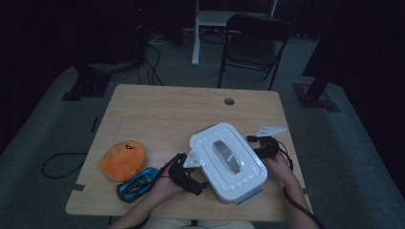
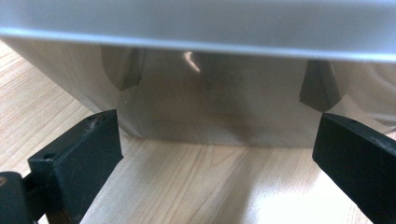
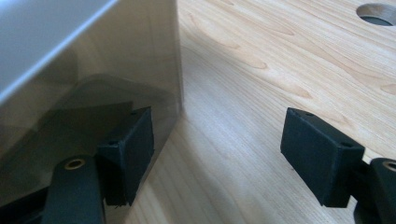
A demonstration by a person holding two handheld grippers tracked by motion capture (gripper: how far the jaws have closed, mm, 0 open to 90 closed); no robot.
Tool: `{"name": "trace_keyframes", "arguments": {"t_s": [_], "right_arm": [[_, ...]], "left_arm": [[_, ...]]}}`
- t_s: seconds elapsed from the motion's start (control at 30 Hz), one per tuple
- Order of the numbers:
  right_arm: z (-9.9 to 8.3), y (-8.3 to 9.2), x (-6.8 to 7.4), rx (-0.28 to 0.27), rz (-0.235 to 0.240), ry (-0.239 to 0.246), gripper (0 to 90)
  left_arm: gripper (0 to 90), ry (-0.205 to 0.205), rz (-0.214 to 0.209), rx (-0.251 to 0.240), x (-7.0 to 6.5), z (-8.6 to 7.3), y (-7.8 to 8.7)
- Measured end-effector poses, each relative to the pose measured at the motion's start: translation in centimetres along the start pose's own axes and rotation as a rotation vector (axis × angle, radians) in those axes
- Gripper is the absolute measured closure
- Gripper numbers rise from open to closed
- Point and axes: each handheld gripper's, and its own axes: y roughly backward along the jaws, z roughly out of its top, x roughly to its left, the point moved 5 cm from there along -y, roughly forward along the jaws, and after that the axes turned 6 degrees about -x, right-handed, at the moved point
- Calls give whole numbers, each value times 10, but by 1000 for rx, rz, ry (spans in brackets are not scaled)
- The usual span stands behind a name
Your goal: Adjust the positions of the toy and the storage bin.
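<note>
Both grippers are flanking the white lidded container near the table's front right: left gripper standing wide, squared to its wall, touching nothing; right gripper standing wide, one jaw against the corner. I am judging matched, low contact best before moving it.

Between your tools sits a white box of smooth, glossy plastic, its wall mirroring the matt black tool pads. Under them your worktop is pale wood grain with a satin sheen. Left of your left tool lies a fuzzy orange cloth toy.
</note>
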Motion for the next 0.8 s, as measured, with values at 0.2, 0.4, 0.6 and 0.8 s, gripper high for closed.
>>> {"name": "trace_keyframes", "arguments": {"t_s": [0.2, 0.4, 0.6, 0.8], "right_arm": [[-2, 5, -9, 4, -74, -99, 173], [-5, 27, -17, -3, -138, -150, 133], [3, 63, -26, -69, -212, -231, 135], [25, 96, -10, -122, -199, -226, 136]], "left_arm": [[19, 14, -39, -5, -7, -11, -3], [20, 7, -67, 26, -12, -30, -10], [20, -15, -73, 49, -12, -42, -13], [20, -51, -63, 70, -13, -49, -18]]}}
